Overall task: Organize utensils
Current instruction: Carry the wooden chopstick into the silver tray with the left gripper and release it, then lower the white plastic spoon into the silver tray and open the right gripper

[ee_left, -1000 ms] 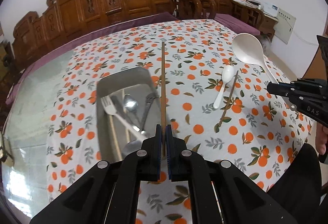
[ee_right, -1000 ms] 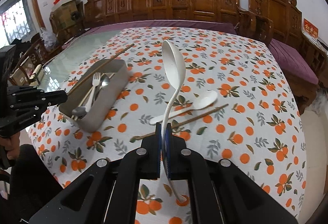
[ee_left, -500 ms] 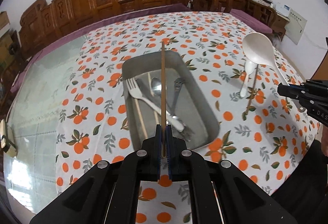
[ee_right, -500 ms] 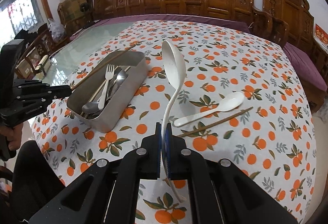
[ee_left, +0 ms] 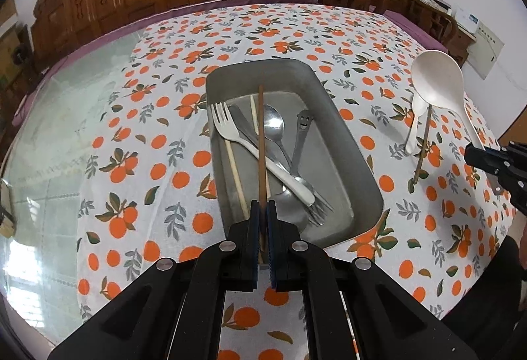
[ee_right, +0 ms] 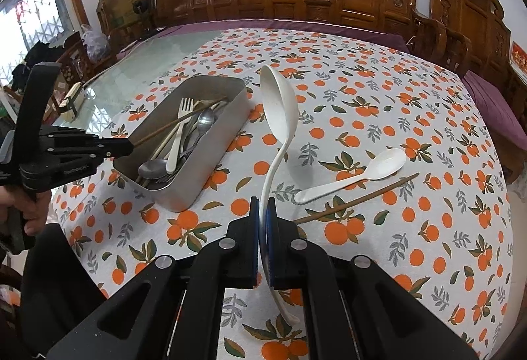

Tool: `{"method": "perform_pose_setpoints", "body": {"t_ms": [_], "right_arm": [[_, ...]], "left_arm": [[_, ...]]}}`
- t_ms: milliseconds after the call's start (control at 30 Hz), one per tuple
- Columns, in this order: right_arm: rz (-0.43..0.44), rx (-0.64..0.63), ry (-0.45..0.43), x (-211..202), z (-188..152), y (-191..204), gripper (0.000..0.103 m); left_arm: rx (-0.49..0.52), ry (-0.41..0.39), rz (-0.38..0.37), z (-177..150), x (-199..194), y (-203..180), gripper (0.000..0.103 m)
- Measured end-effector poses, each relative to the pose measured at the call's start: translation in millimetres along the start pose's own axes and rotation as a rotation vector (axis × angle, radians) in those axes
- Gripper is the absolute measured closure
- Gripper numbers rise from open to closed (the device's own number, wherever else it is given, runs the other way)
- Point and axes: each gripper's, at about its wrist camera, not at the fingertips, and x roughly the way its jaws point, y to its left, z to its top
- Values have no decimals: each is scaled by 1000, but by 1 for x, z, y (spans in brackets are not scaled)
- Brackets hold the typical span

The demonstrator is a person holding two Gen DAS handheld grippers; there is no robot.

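At frame centre of the left wrist view, a brown chopstick (ee_left: 261, 142) is clenched by the left gripper (ee_left: 262, 212) above the metal tray (ee_left: 349, 142); a white ladle (ee_right: 278, 116) is clamped by the right gripper (ee_right: 262, 208).

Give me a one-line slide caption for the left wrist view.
Left hand-held gripper holds a brown chopstick over the metal tray of cutlery.

The left gripper (ee_left: 262, 208) has carried its brown chopstick (ee_left: 261, 142) sideways from beside the metal tray (ee_left: 349, 142) to over it, so the stick now runs lengthwise above the fork (ee_left: 230, 133) and spoon (ee_left: 275, 126) inside. It has also sunk closer to the tray. The right gripper (ee_right: 262, 205) with its white ladle (ee_right: 280, 116) has shifted towards the tray.
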Motion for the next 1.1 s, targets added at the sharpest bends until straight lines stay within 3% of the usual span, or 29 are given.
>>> {"method": "perform_pose_setpoints", "body": {"t_ms": [667, 800, 967, 1100], "right_arm": [[32, -35, 10, 7, 7, 23, 98], [43, -40, 8, 10, 12, 31, 98], [64, -52, -2, 14, 23, 46, 98], [77, -65, -7, 17, 32, 59, 98]], "left_arm": [[-19, -15, -22, 3, -14, 6, 98], [-23, -56, -19, -1, -33, 12, 80], [-19, -118, 12, -9, -61, 27, 65], [-38, -169, 49, -17, -77, 41, 44]]}}
